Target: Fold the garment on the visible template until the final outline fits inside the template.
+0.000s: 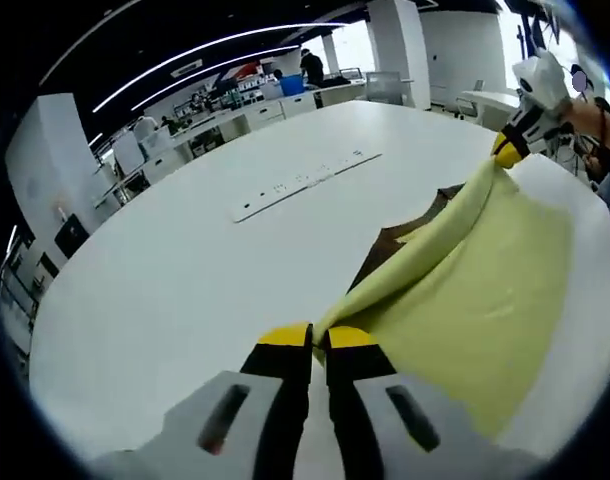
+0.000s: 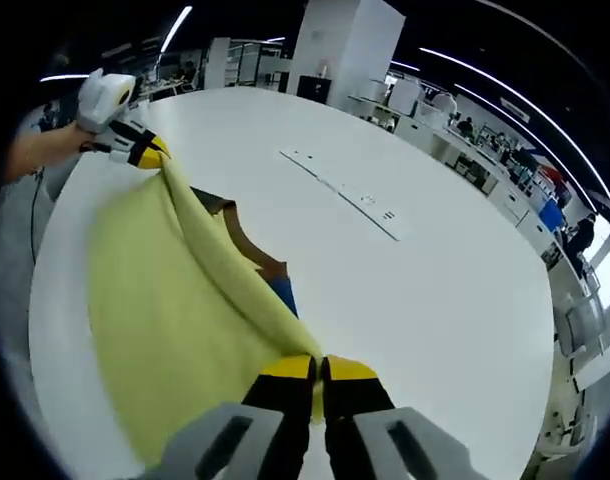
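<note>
Yellow soft cloth garment (image 1: 465, 290) was stretched in the air between my two tongs, its lower part draping down onto the big white oval table (image 1: 185, 270).

Left gripper view: my left tongs (image 1: 318, 338), yellow-tipped black jaws on grey bodies, were closed narrow, pinching one corner of the garment's raised edge. That edge ran taut up and to the right to my right tongs (image 1: 506, 150), which were clamped on the far corner; a hand showed just behind them. Under the lifted edge a dark brown flat piece (image 1: 390, 245) lay on the table. I couldn't tell whether it was the template or part of the garment. A long white strip with small sockets (image 1: 305, 182) lay on the table well beyond the garment.

Right gripper view: my right tongs (image 2: 318, 368) were shut tight on the near corner of the yellow cloth (image 2: 175, 310). The lifted edge ran up and left to the left tongs (image 2: 145, 155), closed on the other corner and held by a hand. The brown piece (image 2: 247, 242) showed beside the fold, with a small blue patch (image 2: 283, 293) next to it, touching the cloth edge. The socket strip (image 2: 347, 195) lay apart from all of this, further across the table (image 2: 435, 300).

Office desks and white pillars stood in the background.
</note>
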A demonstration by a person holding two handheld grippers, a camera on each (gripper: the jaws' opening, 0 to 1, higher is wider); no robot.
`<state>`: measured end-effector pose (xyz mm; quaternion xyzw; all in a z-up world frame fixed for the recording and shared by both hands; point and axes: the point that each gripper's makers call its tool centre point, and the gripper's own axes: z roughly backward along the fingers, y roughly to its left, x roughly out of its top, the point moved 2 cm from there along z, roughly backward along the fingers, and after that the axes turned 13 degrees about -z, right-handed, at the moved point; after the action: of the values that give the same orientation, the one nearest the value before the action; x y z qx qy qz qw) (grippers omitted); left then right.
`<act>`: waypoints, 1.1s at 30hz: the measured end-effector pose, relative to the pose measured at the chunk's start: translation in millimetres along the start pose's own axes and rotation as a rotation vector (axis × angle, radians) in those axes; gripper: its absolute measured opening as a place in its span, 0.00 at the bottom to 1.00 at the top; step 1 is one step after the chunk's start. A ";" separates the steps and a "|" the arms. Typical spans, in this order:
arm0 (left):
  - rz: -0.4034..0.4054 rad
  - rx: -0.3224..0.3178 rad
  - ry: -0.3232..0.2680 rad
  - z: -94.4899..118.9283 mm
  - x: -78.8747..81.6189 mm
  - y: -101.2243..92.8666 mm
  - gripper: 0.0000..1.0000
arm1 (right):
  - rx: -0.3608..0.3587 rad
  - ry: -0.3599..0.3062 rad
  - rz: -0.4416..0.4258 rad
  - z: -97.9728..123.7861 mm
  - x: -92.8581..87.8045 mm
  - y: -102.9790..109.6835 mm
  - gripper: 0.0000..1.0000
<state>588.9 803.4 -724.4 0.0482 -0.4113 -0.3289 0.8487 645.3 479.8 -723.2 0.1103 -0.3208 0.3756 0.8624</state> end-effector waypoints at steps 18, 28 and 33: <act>0.007 -0.032 -0.042 -13.6 -11.8 -1.2 0.22 | -0.058 0.034 -0.042 -17.9 -12.2 -14.3 0.26; -0.109 -0.085 -0.103 -22.0 -2.6 -17.7 0.47 | -0.089 0.004 -0.114 -14.7 -19.6 -16.8 0.34; -0.106 -0.019 -0.117 -33.2 7.7 -7.3 0.48 | -0.107 -0.039 -0.171 -20.8 -16.0 -19.5 0.36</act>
<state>612.7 786.9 -743.7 0.0425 -0.4540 -0.3797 0.8049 660.9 466.0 -748.4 0.0984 -0.3468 0.2805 0.8896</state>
